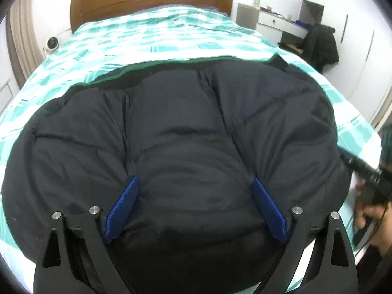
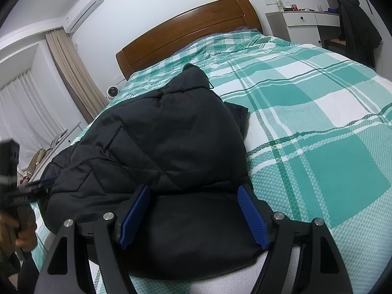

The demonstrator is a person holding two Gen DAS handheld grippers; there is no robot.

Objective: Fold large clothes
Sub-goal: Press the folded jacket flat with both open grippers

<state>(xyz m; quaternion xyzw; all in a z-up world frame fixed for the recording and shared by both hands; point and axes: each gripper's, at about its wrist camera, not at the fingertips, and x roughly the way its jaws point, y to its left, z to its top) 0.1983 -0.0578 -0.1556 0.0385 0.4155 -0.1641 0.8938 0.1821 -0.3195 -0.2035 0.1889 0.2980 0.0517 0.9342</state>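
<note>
Blue pads (image 1: 125,202) of the left gripper (image 1: 193,203) stand wide apart over the jacket (image 1: 186,127), gripping nothing; whether they touch the fabric cannot be told. Seen from this side, the padded jacket lies across the bed (image 1: 137,36), its long axis running left to right, green-edged hem (image 1: 152,63) on the far side. To the right, the right gripper (image 2: 193,210) is likewise released, its jaws straddling the jacket's near end without pinching it. From there the jacket stretches away toward the headboard (image 2: 186,29), so the right gripper looks nearer an edge to lift. Bare plaid bedding to its right leaves room for a fold. Fan (image 2: 112,91), desk (image 2: 308,22) and hanging coat (image 2: 357,34) stand well clear.
</note>
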